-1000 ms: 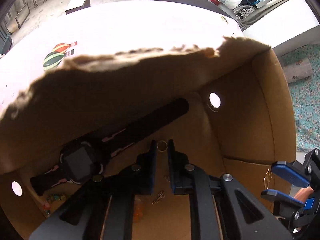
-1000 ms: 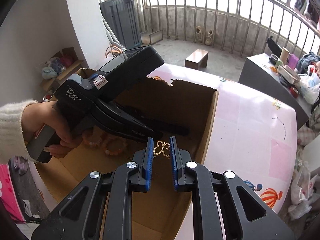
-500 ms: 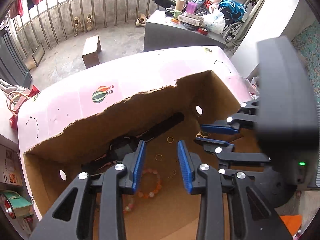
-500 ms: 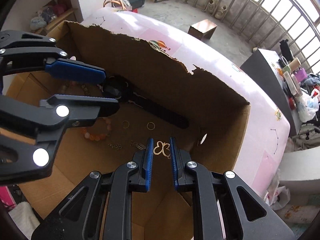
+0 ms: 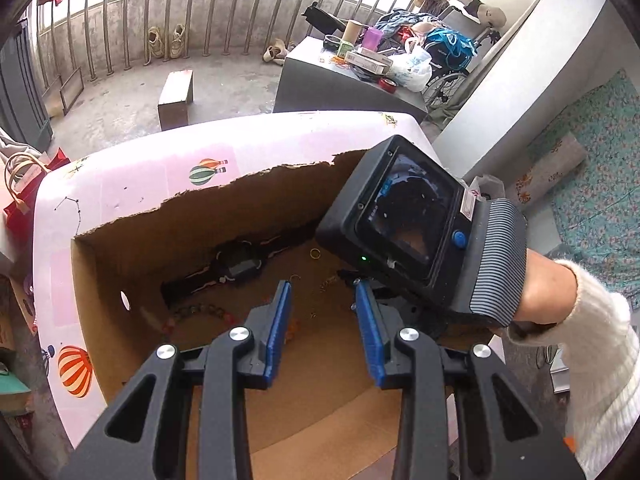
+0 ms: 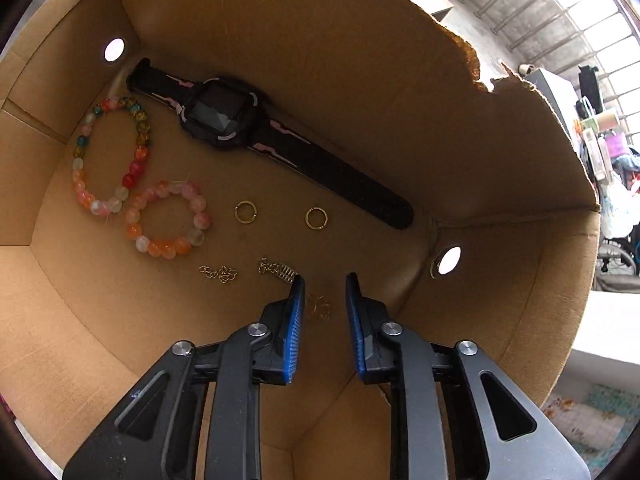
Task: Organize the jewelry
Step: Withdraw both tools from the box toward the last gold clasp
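Your left gripper point(image 5: 323, 294) hangs above the cardboard box point(image 6: 500, 272), its fingers apart and empty. Your right gripper point(image 6: 323, 292) is opening; the gold butterfly charm point(image 6: 319, 306) lies on the box floor between its fingers, touching neither.

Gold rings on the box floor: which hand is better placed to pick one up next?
Probably right. The right tongs are deep in the cardboard box, opening, the gold rings just ahead. The left tongs hang above the box, partly blocked by the right device.
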{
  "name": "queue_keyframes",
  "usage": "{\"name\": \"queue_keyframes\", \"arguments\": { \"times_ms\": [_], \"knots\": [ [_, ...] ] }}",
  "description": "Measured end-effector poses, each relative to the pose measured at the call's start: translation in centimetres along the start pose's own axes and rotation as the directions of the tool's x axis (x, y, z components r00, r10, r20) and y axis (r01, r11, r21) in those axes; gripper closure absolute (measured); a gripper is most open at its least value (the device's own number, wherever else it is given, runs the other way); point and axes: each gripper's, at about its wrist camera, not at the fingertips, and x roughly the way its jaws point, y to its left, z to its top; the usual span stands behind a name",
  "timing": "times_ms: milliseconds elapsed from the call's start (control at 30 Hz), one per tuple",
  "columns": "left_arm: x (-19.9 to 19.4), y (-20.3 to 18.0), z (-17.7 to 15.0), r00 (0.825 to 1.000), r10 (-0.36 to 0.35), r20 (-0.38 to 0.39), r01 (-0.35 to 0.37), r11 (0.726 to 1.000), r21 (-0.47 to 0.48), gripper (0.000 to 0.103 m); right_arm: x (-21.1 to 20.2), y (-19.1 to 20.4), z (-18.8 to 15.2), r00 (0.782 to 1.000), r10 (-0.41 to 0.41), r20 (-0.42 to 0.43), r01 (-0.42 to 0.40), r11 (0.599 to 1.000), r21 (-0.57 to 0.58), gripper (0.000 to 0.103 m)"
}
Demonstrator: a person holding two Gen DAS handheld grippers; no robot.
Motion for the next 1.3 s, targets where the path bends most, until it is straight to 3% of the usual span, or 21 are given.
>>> {"name": "queue_keyframes", "arguments": {
  "times_ms": [133,200,267,300,333,367,433,500,567,600,633,767,833,967,1133,1200,1300],
  "knots": [
    [-0.7,0.1,-0.7,0.999,-0.035,0.005,0.035,0.999,-0.019,0.070,-1.1,-0.2,-0.1,0.999,-0.007,0.037,0.007,1.000,0.003,0.072],
    [-2.2,-0.6,-1.6,0.997,-0.061,0.038,0.061,0.998,-0.014,0.070,-3.9,0.2,-1.3,0.994,0.020,0.105,-0.023,0.999,0.032,0.072],
    [-4.5,-2.3,-3.4,0.991,-0.100,0.094,0.095,0.994,0.057,0.070,-7.5,-0.9,-3.1,0.972,0.038,0.232,-0.058,0.995,0.081,0.072],
    [-5.7,-3.3,-4.5,0.985,-0.120,0.122,0.107,0.988,0.107,0.070,-9.7,-1.5,-4.7,0.944,0.049,0.326,-0.088,0.990,0.108,0.072],
    [-6.7,-4.5,-6.0,0.979,-0.140,0.147,0.115,0.980,0.163,0.070,-11.9,-2.1,-6.7,0.903,0.057,0.426,-0.125,0.983,0.132,0.071],
    [-7.3,-5.7,-7.4,0.974,-0.147,0.173,0.110,0.972,0.205,0.070,-14.0,-2.7,-9.1,0.846,0.042,0.531,-0.151,0.975,0.163,0.071],
    [-7.6,-7.6,-10.2,0.967,-0.091,0.240,0.026,0.965,0.260,0.069,-17.1,-3.1,-14.3,0.703,-0.039,0.710,-0.173,0.959,0.224,0.065],
    [-6.5,-9.0,-12.9,0.951,-0.019,0.309,-0.066,0.963,0.262,0.069,-18.7,-1.9,-19.8,0.566,-0.132,0.814,-0.182,0.943,0.279,0.061],
    [-4.5,-9.5,-14.7,0.947,-0.006,0.322,-0.066,0.975,0.212,0.069,-18.7,-0.8,-23.3,0.476,-0.211,0.854,-0.187,0.924,0.332,0.061],
    [-3.4,-9.5,-15.2,0.945,0.004,0.326,-0.067,0.981,0.181,0.069,-18.3,0.0,-25.0,0.443,-0.246,0.862,-0.187,0.915,0.357,0.061],
    [-2.2,-9.5,-15.6,0.945,0.029,0.325,-0.082,0.985,0.152,0.069,-17.9,0.8,-26.1,0.427,-0.273,0.862,-0.186,0.907,0.379,0.061],
    [1.1,-9.9,-16.3,0.946,0.100,0.310,-0.145,0.981,0.126,0.069,-15.4,2.2,-29.0,0.440,-0.298,0.847,-0.251,0.865,0.435,0.061],
    [2.2,-10.4,-16.6,0.936,0.148,0.321,-0.199,0.971,0.134,0.069,-14.3,2.3,-30.5,0.449,-0.287,0.846,-0.288,0.850,0.441,0.061],
    [4.3,-10.3,-17.1,0.938,0.192,0.290,-0.228,0.969,0.096,0.068,-12.0,3.3,-30.3,0.476,-0.295,0.829,-0.303,0.830,0.469,0.061],
    [7.1,-8.3,-18.0,0.952,0.231,0.203,-0.242,0.970,0.033,0.063,-8.2,4.8,-29.2,0.560,-0.269,0.784,-0.278,0.830,0.484,0.059],
    [7.8,-7.9,-18.1,0.957,0.232,0.176,-0.240,0.970,0.027,0.063,-6.9,5.2,-28.7,0.606,-0.256,0.753,-0.247,0.840,0.484,0.058],
    [8.0,-8.0,-17.9,0.955,0.241,0.175,-0.251,0.967,0.039,0.060,-5.9,5.5,-28.2,0.646,-0.234,0.727,-0.220,0.854,0.471,0.056]
  ]
}}
